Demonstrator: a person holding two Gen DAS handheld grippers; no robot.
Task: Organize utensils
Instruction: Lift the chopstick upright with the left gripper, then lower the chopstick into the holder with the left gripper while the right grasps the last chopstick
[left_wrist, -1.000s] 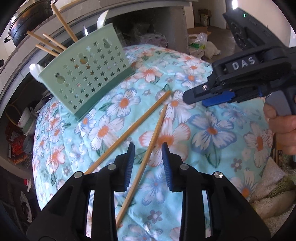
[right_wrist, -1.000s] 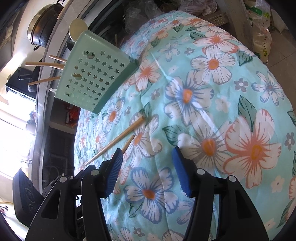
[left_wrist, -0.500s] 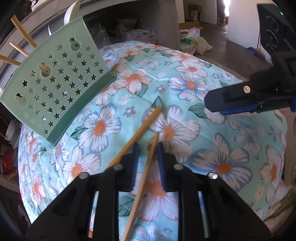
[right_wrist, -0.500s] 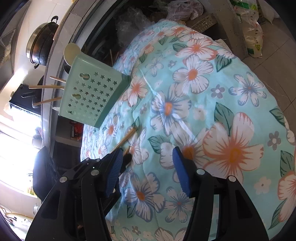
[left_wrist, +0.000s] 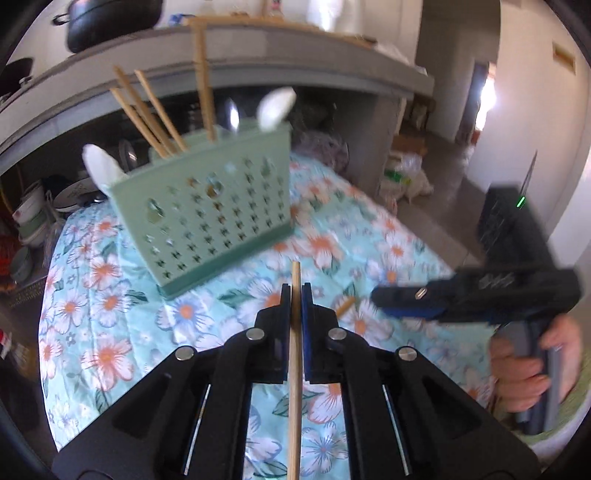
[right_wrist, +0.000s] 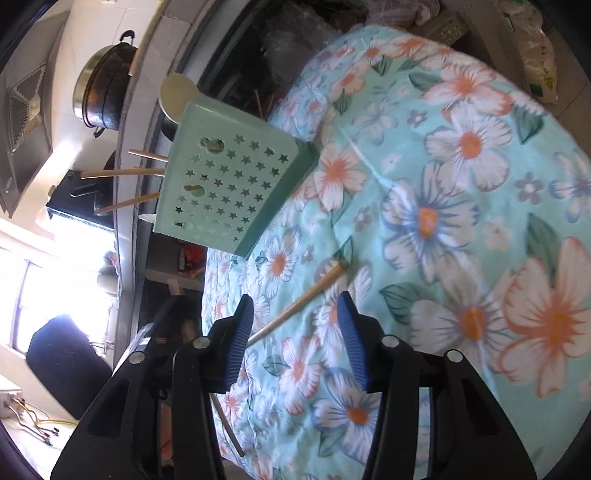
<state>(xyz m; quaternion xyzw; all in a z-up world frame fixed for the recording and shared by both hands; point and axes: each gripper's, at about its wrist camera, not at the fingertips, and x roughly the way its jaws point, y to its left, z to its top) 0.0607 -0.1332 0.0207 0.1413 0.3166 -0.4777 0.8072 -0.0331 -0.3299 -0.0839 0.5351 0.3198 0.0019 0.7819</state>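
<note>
The left hand-held gripper (left_wrist: 295, 291), clamped on a chopstick (left_wrist: 294, 369) lying along its fingers, faces the green holder (left_wrist: 207, 218) just ahead, while the right hand-held gripper (right_wrist: 295, 314) is closing around the other chopstick (right_wrist: 303, 295) lying slantwise on the desk (right_wrist: 461, 221)

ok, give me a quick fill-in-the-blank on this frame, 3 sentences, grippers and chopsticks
The left gripper is shut on one ____.
A second chopstick lies loose on the floral ____.
The green holder is punched with ____-shaped holes.

Missing words: chopstick; cloth; star
</note>
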